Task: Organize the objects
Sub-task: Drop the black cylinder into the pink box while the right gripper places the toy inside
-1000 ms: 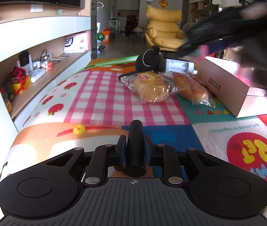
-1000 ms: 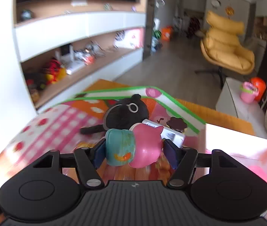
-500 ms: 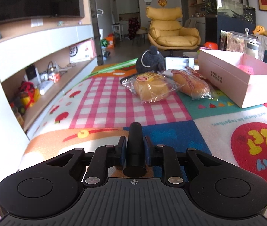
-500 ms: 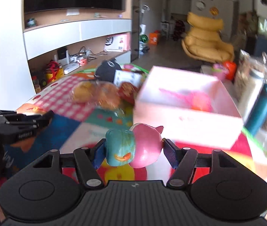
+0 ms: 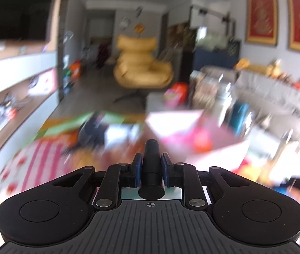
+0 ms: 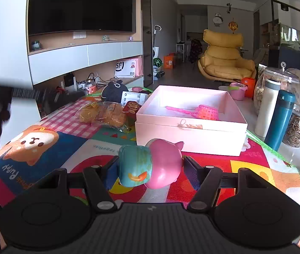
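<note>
My right gripper [image 6: 150, 166] is shut on a pink and teal toy figure [image 6: 160, 165] and hovers low over the mat, just in front of the open pink box [image 6: 190, 131]. A pink sieve [image 6: 207, 112] lies inside the box. My left gripper [image 5: 151, 160] is shut on a black cylindrical stick [image 5: 151, 169]. Its view is motion-blurred, with the pink box [image 5: 192, 131] and a black plush [image 5: 90, 129] ahead. In the right wrist view the left gripper [image 6: 23, 94] shows as a dark blur at the left.
Two bagged buns [image 6: 103, 114], a black plush [image 6: 114, 90] and a small white packet [image 6: 134, 98] lie left of the box. A white flask [image 6: 266, 105], a teal flask [image 6: 281, 118] and glass jars [image 6: 297, 127] stand to its right. A TV shelf runs along the left.
The left gripper has risen and swung right toward the box, blurring its view. The right gripper, still holding the toy, has moved from above the plush to the box's front.
</note>
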Tool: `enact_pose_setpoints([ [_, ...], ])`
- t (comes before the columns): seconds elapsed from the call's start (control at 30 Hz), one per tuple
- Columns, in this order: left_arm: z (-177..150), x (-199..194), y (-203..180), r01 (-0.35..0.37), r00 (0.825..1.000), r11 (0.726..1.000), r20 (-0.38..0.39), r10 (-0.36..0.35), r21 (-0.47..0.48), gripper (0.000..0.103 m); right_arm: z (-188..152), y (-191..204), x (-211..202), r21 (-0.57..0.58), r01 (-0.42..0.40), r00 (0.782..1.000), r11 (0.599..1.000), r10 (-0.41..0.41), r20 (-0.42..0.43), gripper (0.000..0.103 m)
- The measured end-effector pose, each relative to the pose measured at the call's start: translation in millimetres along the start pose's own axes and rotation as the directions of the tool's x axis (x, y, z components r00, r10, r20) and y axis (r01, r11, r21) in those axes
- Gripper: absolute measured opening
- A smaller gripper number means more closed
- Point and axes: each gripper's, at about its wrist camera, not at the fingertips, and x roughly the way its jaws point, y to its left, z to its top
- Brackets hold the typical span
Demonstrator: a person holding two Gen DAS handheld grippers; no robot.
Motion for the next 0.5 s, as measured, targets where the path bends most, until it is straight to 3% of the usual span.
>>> enact_pose_setpoints([
  [0.1, 39.3, 24.6, -16.9, 0.097, 0.992, 0.992, 0.085, -0.091, -0.078, 0.023, -1.5, -1.0, -2.8, 0.005, 0.005, 1.000, 1.000, -0.005, 0.013, 0.065],
  [0.17, 54.7, 50.3, -22.9, 0.157, 0.985, 0.979, 0.088, -0.147, -0.127, 0.026, -1.5, -1.9, -3.9, 0.004, 0.016, 1.000, 1.000, -0.016, 0.017, 0.065],
  [0.23, 58.6, 71.6, -28.2, 0.113, 0.993, 0.985, 0.057, -0.106, -0.133, 0.026, -1.2, -4.7, -5.4, 0.003, 0.035, 0.999, 0.999, -0.035, 0.021, 0.065],
  [0.33, 44.2, 74.9, -26.4, 0.025, 0.997, 0.994, 0.081, -0.016, -0.110, 0.026, 1.4, -13.2, -7.5, 0.011, 0.063, 0.998, 0.998, -0.063, 0.025, 0.065],
  [0.5, -11.1, 44.8, 2.8, 0.018, 1.000, 0.995, -0.012, -0.020, -0.096, 0.026, 26.1, -25.5, 1.8, -0.020, 0.094, 0.994, 0.995, -0.093, 0.050, 0.065],
])
